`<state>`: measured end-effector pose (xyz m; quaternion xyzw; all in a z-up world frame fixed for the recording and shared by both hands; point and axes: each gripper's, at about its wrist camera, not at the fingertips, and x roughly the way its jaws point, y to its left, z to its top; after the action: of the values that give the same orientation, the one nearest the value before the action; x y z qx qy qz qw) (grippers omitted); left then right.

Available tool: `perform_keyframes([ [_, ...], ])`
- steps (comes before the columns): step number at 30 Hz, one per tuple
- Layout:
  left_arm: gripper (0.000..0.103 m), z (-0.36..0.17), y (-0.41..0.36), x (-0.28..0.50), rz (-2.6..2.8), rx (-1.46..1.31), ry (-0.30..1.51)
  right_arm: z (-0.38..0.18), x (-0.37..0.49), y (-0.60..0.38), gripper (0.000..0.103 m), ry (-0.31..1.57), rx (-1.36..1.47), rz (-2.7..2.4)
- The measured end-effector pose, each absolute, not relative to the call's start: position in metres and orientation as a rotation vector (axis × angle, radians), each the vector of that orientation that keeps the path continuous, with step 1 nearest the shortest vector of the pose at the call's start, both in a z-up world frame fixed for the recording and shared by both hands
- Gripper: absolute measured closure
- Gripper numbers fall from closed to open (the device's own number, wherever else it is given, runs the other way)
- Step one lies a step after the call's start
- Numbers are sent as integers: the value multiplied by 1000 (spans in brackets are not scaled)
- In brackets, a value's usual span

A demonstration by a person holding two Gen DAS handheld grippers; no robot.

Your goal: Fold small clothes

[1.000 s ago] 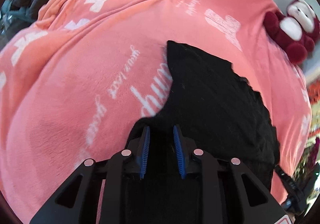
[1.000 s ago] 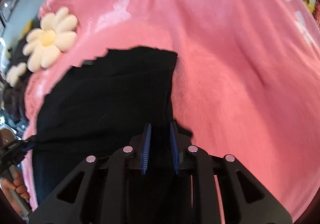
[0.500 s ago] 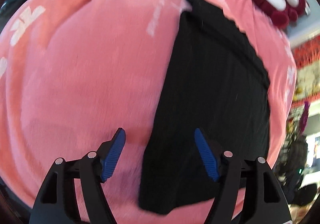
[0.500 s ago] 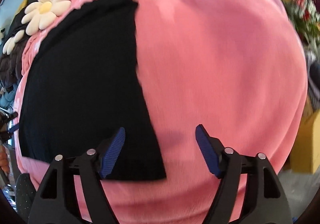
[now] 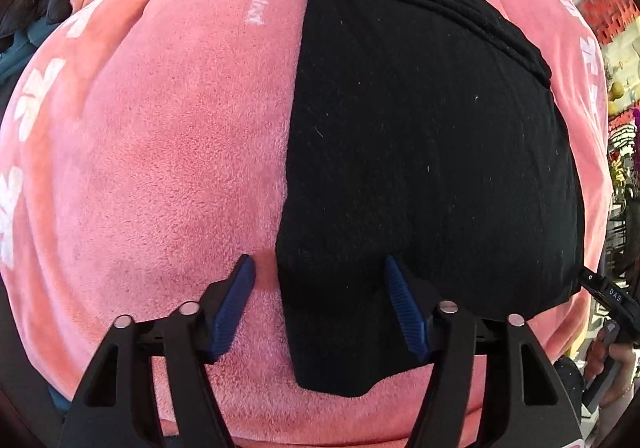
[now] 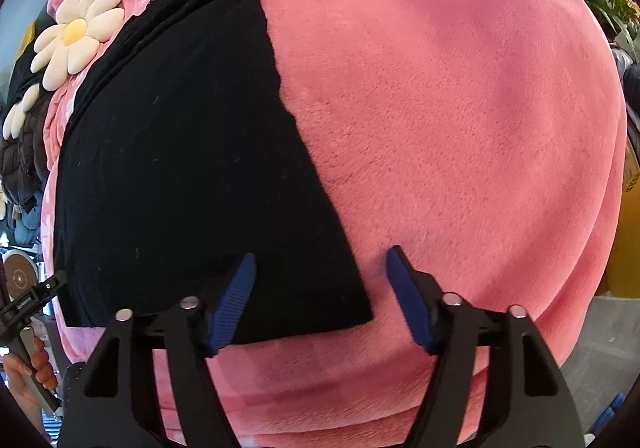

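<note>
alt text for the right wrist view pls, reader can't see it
A folded black garment lies flat on a pink fleece blanket. The right gripper points down over the garment's near right corner, jaws open and just narrowing, one blue pad over cloth, the other over blanket. A plush daisy sits at upper left; the left gripper shows at the left edge.

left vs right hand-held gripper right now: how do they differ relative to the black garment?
The left hand-held gripper straddles the black garment at its left edge; the right hand-held gripper straddles its right edge. Left's right pad is over cloth and its left over the pink blanket; right's are the reverse. Both are open, jaws just closing, pinching nothing.
</note>
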<state>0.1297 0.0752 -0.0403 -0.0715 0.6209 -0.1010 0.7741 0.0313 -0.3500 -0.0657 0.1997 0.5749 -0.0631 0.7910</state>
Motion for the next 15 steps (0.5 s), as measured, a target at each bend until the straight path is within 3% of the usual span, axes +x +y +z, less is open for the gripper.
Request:
perform_keyframes([
  [2, 62, -39, 74, 128, -230, -161, 1347, -64, 31, -349, 65, 1240, 433, -115],
  [4, 71, -38, 74, 125, -237, -182, 1354, -63, 32, -347, 86, 1244, 449, -89],
  [6, 81, -38, 75, 123, -243, -186, 1358, -61, 32, -343, 94, 1246, 444, -82],
  [8, 96, -39, 72, 121, -258, -196, 1362, -60, 31, -342, 96, 1246, 451, -75],
  [9, 97, -38, 70, 120, -268, -206, 1365, -60, 30, -342, 96, 1245, 460, -69],
  [13, 97, -38, 69, 118, -258, -213, 1365, -62, 29, -344, 92, 1245, 498, -62],
  [15, 88, -41, 71, 120, -249, -269, 1374, -63, 28, -347, 91, 1242, 539, -69],
])
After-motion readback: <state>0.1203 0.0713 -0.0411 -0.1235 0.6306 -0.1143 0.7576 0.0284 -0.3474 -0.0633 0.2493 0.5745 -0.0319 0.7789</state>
